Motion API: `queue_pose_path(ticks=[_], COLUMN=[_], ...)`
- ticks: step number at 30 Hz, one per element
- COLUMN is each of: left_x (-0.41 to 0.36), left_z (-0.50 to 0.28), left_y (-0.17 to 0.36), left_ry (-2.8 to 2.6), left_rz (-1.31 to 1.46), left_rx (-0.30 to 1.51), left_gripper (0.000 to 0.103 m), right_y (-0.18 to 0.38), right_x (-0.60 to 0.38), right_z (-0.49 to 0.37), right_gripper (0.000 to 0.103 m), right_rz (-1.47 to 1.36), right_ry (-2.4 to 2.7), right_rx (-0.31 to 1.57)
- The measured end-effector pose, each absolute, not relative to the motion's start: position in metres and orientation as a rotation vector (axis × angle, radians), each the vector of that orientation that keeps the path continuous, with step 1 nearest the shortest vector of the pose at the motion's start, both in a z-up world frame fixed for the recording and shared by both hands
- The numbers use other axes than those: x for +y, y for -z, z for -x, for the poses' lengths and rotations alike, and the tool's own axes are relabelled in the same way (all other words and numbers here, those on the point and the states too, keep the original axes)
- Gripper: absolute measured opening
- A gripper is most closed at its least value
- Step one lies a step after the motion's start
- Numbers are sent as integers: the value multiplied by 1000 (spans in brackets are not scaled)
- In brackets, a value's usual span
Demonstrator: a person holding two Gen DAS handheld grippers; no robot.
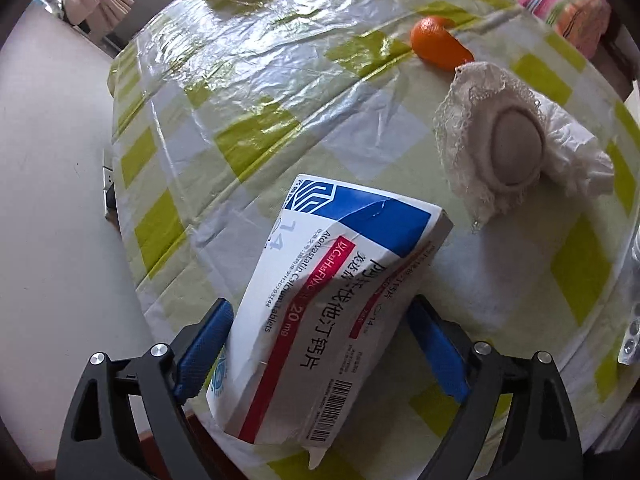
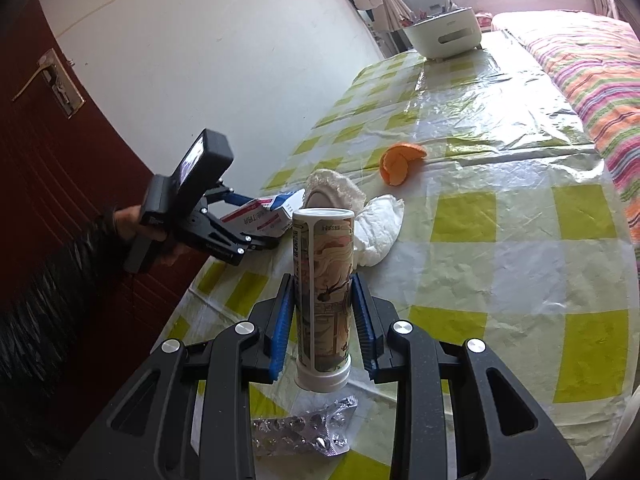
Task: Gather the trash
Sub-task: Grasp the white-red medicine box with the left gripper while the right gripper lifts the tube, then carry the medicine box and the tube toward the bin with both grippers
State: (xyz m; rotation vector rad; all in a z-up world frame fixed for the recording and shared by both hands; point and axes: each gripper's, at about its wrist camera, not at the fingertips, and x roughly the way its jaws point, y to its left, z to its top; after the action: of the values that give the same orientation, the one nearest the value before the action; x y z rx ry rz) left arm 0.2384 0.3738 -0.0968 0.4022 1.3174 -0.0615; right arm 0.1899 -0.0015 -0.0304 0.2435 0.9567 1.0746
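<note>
Crumpled medicine box (image 1: 332, 304) tilted; printed tube (image 2: 323, 300) upright, both held.

Orange peel (image 2: 400, 162) lying beyond crumpled tissue (image 2: 378, 232) on counter (image 2: 520, 264), blister pack (image 2: 304, 432) nearest, bed (image 2: 592, 72) at right.

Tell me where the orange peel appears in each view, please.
Left wrist view: orange peel at upper right, beyond the lace cloth.
Right wrist view: orange peel near the centre, beyond the cylindrical bottle.
Shared landmark: the crumpled white tissue.
</note>
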Motion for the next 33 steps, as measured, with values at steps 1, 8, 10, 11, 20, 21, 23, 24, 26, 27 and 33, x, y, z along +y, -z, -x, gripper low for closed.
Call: queue_pose_path(ticks=[1,8,10,11,20,21,23,24,26,27,33], left_x=[374,365,359,358,326,322,311,305,290,280,240], left_z=[-236,-211,-201,-197,-156,-153,-147,-146,-142,-140,-144], left_y=[96,93,91,90,70,67,56,51,42,37,17], left_ry=[54,-35,-56,-58,-133,-143,-156,-159,-160,-150,-73], left_rz=[-396,-336,-310,-293,-203,-202,-183,-168,-130,-109,-12], left_rx=[1301,1196,1159,1147,962,937,869,847,786,757,653], left_gripper=[84,78,76,76,74,74,74,74,74,74,75], right_y=[30,26,25,25,26,25,25,25,26,26,25], right_x=[-3,-12,-15,-16,-24,-27,-31,-33,-39,-42,-65], right_z=[-191,-195,-196,-196,-192,-191,-190,-190,-190,-190,-193], right_gripper=[28,28,28,28,28,28,28,28,28,28,28], right_rz=[-249,-292,-302,-305,-297,-294,-287,-287,-286,-285,-304], right_ry=[-1071,-1045,-1040,-1035,-1008,-1001,-988,-981,-965,-956,-892], right_rx=[957,935,932,930,922,918,912,910,905,900,865])
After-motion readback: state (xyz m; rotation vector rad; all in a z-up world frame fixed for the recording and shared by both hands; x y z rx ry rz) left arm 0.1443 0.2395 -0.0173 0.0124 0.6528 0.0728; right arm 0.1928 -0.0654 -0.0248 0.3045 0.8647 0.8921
